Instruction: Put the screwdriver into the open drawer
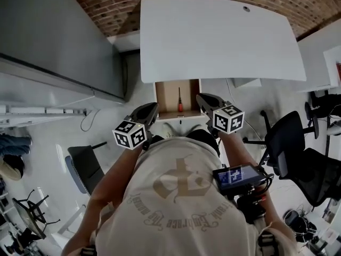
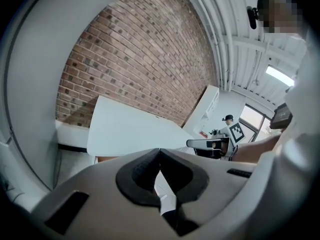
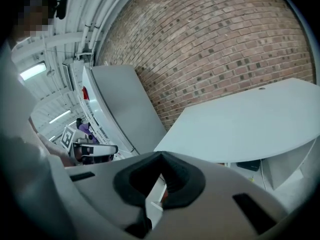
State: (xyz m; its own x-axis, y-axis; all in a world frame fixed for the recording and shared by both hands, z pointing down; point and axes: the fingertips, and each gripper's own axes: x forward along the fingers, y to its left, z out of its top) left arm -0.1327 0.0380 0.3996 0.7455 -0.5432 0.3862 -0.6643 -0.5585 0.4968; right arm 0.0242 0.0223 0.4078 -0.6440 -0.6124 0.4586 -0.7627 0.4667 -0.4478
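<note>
Inside the open drawer (image 1: 168, 97) under the bench (image 1: 218, 36), the screwdriver (image 1: 179, 101) already lies flat, so your task looks finished, and both your left tongs (image 1: 153, 108) and right tongs (image 1: 201, 98) are closed on nothing.

The person is holding the left claw (image 1: 151, 109) and the right claw (image 1: 202, 98) out ahead of the chest, side by side and apart, both tilting slightly downward. Each claw's jaws are meeting at the tips, gripping nothing.

drawer (image 1: 168, 97) rear hidden under desk (image 1: 218, 36), screwdriver (image 1: 180, 103) tiny
</note>
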